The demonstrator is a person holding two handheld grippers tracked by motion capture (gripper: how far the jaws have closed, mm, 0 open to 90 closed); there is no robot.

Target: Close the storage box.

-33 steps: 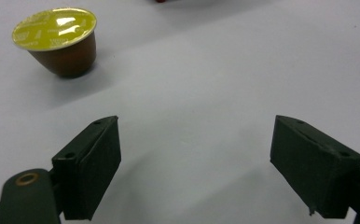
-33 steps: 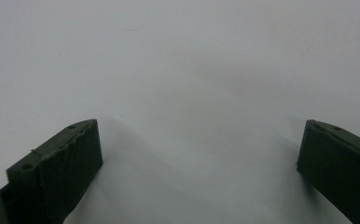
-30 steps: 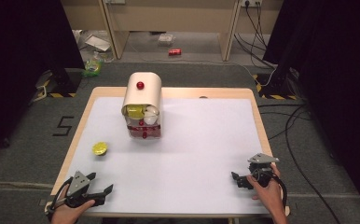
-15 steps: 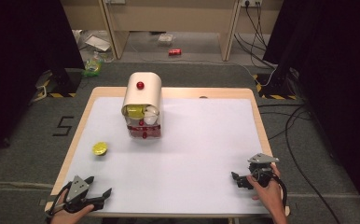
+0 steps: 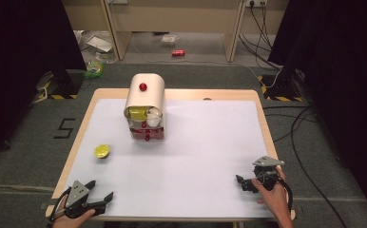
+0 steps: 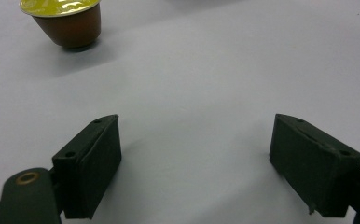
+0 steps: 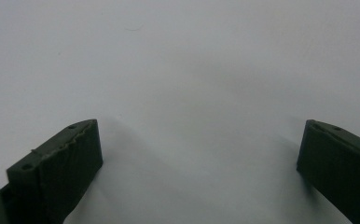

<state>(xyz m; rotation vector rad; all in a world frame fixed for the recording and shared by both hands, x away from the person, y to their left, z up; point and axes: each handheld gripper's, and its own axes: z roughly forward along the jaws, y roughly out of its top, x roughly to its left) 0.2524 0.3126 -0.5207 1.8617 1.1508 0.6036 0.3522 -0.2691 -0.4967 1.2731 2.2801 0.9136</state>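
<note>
- Change is small here: the left gripper point(image 5: 98, 197) now sits a little lower, closer to the near edge of the desk point(image 5: 210, 152), than it did a moment ago. The right gripper point(image 5: 246, 182) is in about the same spot as before.
- Left gripper jaws are spread wide apart with nothing between them. In the left gripper view the bare white desk shows in the gap.
- Right gripper jaws are spread wide too, and they hold nothing. It rests near the right front corner of the desk, in the person's hand point(image 5: 272, 197).
- The yellow-topped pod point(image 5: 101, 151) stands on the desk by itself, near the left edge. It is ahead of the left gripper and apart from it. In the left gripper view the pod point(image 6: 62, 21) is brown with a shiny yellow lid, up in the far left corner.
- The pod holder point(image 5: 146, 107) stands at the back of the desk, well apart from both grippers. It has a red knob on top and more pods inside.
- The yellow-topped pod has not moved. Nothing has been picked up yet.
- I think the work is at its very start. The left gripper is open and faces the pod's way, so it looks ready to go forward and grab it.
- It must turn a bit to the left first, because the pod is off to one side.
</note>
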